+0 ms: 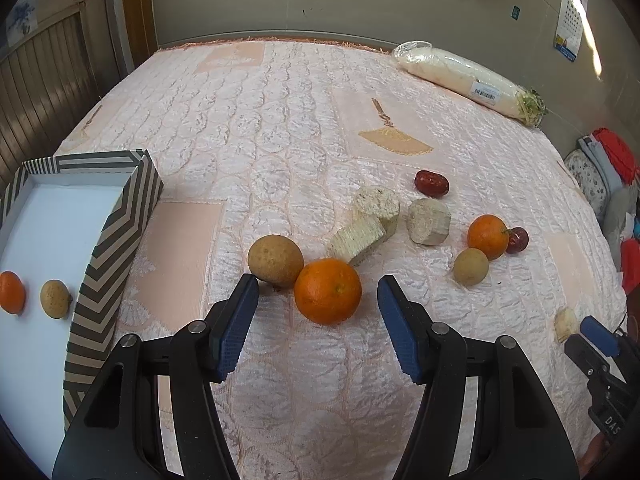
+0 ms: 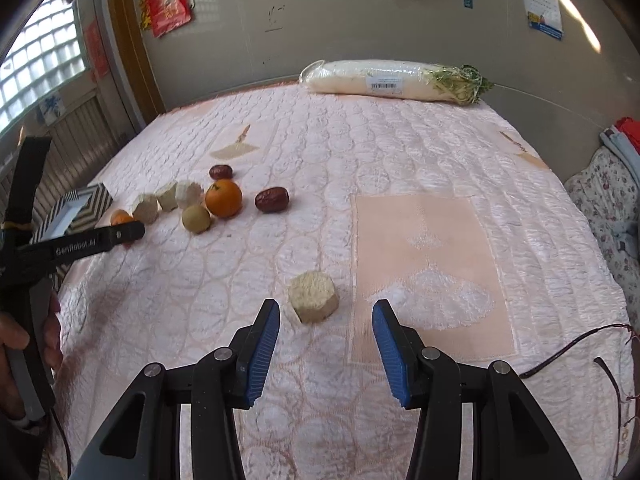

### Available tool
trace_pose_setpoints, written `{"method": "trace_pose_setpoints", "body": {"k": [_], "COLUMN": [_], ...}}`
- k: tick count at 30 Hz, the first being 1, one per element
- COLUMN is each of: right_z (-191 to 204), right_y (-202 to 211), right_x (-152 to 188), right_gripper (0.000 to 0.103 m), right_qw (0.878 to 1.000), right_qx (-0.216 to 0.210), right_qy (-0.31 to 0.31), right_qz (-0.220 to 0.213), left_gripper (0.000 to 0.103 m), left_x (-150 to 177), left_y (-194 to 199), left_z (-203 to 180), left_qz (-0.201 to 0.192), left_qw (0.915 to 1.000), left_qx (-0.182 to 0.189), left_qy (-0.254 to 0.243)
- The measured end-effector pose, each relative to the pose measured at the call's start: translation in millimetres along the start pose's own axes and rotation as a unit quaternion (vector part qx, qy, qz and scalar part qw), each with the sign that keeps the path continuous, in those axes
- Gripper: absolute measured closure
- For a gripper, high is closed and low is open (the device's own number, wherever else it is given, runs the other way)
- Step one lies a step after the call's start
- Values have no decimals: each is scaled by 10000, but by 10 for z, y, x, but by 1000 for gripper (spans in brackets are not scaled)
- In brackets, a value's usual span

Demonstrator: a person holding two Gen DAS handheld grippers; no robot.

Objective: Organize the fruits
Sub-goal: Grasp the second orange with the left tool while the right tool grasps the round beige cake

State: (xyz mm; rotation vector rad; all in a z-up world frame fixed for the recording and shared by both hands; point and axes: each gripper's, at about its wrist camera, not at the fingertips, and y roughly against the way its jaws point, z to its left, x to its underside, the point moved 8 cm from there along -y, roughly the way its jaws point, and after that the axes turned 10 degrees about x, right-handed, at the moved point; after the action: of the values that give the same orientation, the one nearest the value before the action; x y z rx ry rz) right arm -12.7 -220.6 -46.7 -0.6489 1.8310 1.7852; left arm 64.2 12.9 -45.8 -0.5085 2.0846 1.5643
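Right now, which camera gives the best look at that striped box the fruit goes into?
The left wrist view. There the striped box sits close at the left, its white inside open to view, with an orange and a brown fruit in it. The right wrist view shows only a small far corner of it, partly behind the left gripper.

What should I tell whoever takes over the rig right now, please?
Left gripper: open, empty, poised at the near orange that touches a brown fruit.
Right gripper: open, empty, a pale cut chunk just ahead of it.
Done: one orange and one brown fruit lie in the striped box.
Left on the cloth: a second orange, a small brown fruit, two red dates, more pale chunks and the wrapped radish.
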Motion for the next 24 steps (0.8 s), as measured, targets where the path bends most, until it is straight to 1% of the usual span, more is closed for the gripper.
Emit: {"method": "trace_pose_setpoints", "body": {"k": [5, 7, 9, 11, 14, 16, 20, 24], "right_z": [139, 166, 171, 177, 201, 246, 356, 545], "right_y": [-96, -169, -162, -164, -139, -89, 6, 80], "right_x": [-50, -53, -73, -53, -50, -58, -95, -118], "right_gripper": [57, 57, 78, 78, 78, 78, 78, 78], "right_qw": [9998, 9997, 9994, 9992, 9991, 9993, 9989, 9982], "right_qx": [-82, -16, 96, 128, 155, 44, -1, -172], "right_qy": [206, 251, 340, 377, 395, 379, 445, 534], "right_qz": [-20, 43, -7, 23, 11, -24, -139, -219], "left_gripper": [41, 41, 42, 61, 72, 72, 72, 72], "left_x": [-3, -6, -3, -11, 7, 23, 87, 154], "left_y": [-13, -15, -14, 1, 17, 43, 136, 256], "left_z": [-3, 3, 2, 9, -17, -18, 11, -5], "left_qz": [4, -1, -11, -59, -37, -47, -52, -72], "left_qw": [10000, 10000, 10000, 9999, 9999, 9999, 9998, 9997], "left_qx": [-39, -34, -23, -66, 127, 94, 178, 209], "left_qy": [-36, -44, -40, -51, -65, -112, -71, -134]}}
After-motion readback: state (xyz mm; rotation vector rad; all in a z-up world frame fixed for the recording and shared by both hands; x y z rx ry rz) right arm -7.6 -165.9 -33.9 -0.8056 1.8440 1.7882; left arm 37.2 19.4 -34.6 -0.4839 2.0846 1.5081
